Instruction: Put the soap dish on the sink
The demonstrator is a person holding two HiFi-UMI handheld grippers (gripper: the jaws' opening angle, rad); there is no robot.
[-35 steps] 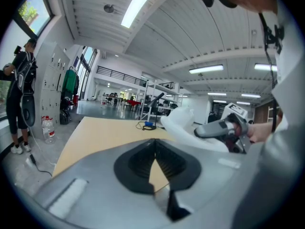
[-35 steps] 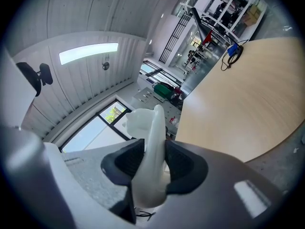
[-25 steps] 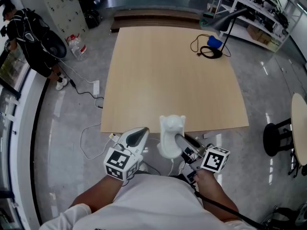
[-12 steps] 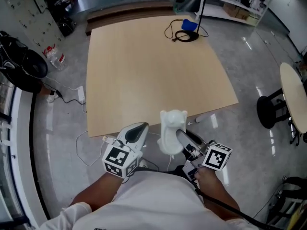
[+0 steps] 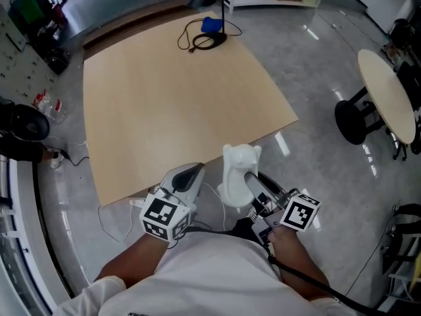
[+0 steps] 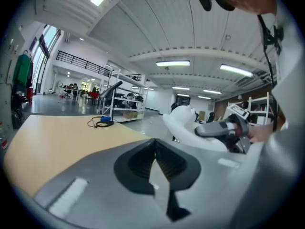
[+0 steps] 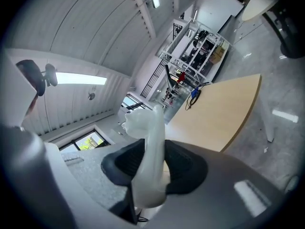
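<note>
holding the white soap dish (image 5: pixel 238 173) in the lower middle of the head view, the right gripper (image 5: pixel 252 180) has its two jaws pressed on the dish from both sides. in the right gripper view the dish stands upright between the dark pads, and its rounded top rises above them. the dish is in the air over the grey floor (image 5: pixel 316 163), just below the near edge of the wooden table (image 5: pixel 171 97), and it touches no surface.

the left gripper (image 5: pixel 192 172) is just to the left of the dish, a little apart from it. in the left gripper view its jaws meet at the tips and nothing is between them.

the table fills the upper left and middle of the head view. a black cable (image 5: pixel 200 41) with a small blue thing lies on its far part, near the top of the frame. a round table (image 5: pixel 388 94) is at the right edge.
</note>
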